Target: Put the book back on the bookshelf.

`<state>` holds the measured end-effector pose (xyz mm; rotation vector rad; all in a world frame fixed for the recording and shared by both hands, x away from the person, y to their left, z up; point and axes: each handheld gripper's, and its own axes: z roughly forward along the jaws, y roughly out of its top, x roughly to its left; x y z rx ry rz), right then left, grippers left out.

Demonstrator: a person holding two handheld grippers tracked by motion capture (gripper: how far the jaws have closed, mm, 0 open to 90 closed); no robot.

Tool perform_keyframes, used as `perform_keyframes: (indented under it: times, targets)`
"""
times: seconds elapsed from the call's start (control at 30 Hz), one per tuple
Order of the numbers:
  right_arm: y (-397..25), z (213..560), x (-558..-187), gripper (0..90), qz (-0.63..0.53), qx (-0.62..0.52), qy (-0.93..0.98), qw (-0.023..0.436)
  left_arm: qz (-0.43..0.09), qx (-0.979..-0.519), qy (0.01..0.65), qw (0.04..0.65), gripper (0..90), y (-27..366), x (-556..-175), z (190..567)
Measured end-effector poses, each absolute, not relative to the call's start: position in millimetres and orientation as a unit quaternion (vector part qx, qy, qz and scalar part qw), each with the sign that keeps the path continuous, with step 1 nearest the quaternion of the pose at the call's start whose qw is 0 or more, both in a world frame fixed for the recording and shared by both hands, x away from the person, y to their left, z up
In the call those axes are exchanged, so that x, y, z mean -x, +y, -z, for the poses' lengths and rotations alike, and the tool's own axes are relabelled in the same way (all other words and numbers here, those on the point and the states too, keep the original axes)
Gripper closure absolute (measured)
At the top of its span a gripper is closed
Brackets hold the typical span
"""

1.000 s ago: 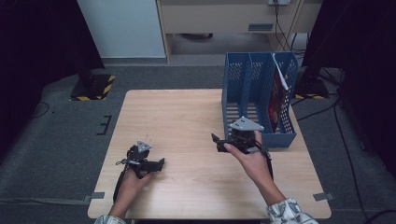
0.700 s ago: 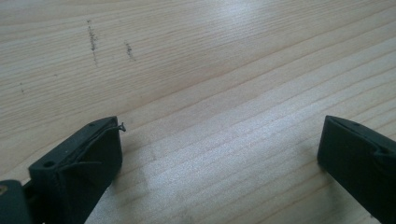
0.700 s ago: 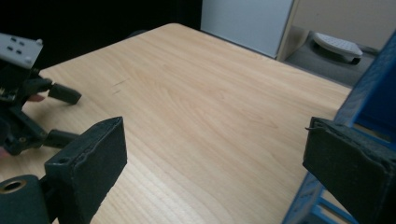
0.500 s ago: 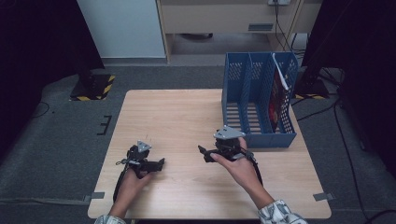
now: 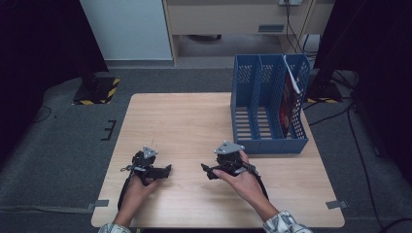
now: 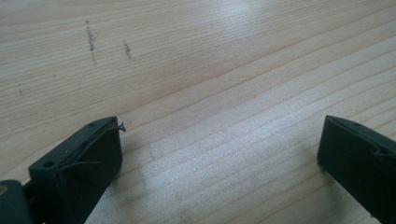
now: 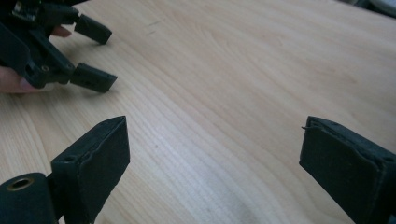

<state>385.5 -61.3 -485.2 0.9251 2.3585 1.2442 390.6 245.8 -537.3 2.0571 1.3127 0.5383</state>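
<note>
From the high view, the light wooden table (image 5: 194,121) carries a blue plastic slotted file rack (image 5: 268,104) at its far right. Its rightmost compartment holds an upright red-covered book or folder (image 5: 288,104) leaning against a divider; the other two compartments look empty. The left black two-jaw gripper (image 5: 167,169) rests near the front left of the table, and the right black two-jaw gripper (image 5: 204,168) sits near the front centre, just in front of the rack and apart from it. Both point toward each other with nothing held. The risk I see is the two grippers knocking together if either hand slides inward, or the right hand's cable catching the rack's near corner and shifting it.

In the left gripper view, the jaws stand wide apart over bare wood grain, empty.

In the right gripper view, its own jaws also stand wide apart and empty; the left gripper (image 7: 95,55) lies farther off at upper left, its jaws spread, a fingertip (image 7: 11,79) beside it.
</note>
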Motion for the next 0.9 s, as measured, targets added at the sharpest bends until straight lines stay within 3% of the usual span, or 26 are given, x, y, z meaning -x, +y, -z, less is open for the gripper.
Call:
perform_keyframes:
  times: [0.43,0.9]
  targets:
    - [-47.0,512.3,-383.2,8.7,-0.410,-0.322,0.842,0.136,-0.204,-0.781,0.498,0.316,0.0,245.8,-390.6,537.3]
    - [-39.7,526.6,-402.6,10.6,-0.399,-0.359,0.832,0.141,-0.204,-0.782,0.497,0.316,0.0,245.5,-390.8,537.3]
